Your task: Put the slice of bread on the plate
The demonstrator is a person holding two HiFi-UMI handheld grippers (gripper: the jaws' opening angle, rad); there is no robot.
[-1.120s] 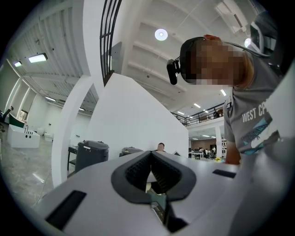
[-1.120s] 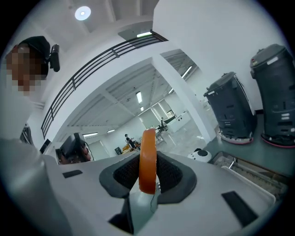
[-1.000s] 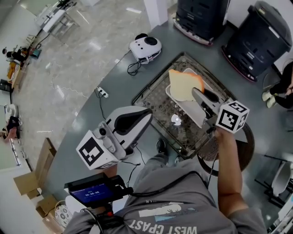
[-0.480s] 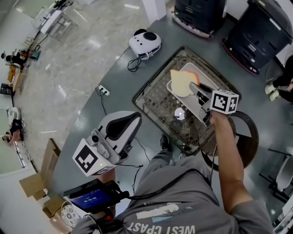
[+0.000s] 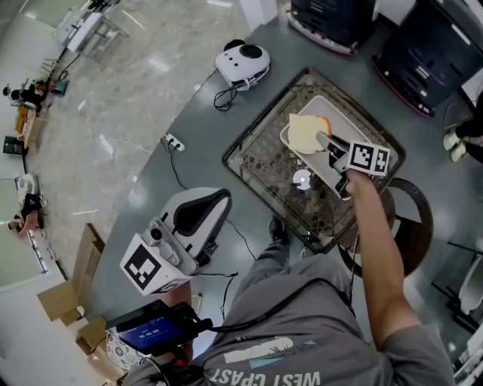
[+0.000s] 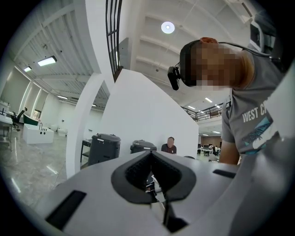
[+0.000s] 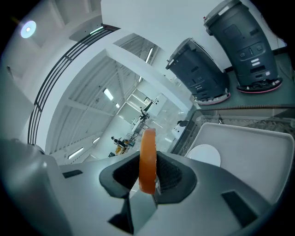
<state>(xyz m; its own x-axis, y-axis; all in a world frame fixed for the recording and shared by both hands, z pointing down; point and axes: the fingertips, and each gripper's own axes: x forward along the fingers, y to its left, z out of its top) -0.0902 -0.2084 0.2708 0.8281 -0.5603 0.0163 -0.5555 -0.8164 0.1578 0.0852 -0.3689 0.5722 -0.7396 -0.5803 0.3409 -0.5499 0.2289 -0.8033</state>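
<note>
The right tool [image 5: 324,139] is clamped on a slice of bread [image 5: 305,133]. In the right gripper view its dark pads press the slice's two faces, and the orange-brown crust stands edge-on between them. In the head view the slice shows its pale face upward over the left end of a white rectangular plate [image 5: 349,122]; whether bread and plate touch cannot be told.

The plate rests in a dark wire-mesh tray [image 5: 260,154], where a small white round object [image 5: 301,179] lies just beside the plate. The tray stands on a curved grey tabletop [image 5: 189,113]. Two black appliances [image 5: 326,19] line the tabletop's far edge, and a white device with black patches [image 5: 241,62] and a trailing cable sits beyond the tray's far-left corner.

The person's right arm [image 5: 373,241] stretches from a grey T-shirt out to the tool. The left tool [image 6: 150,156] has its pads closed together with nothing between them. It is held at the person's left, well apart from the tray.
</note>
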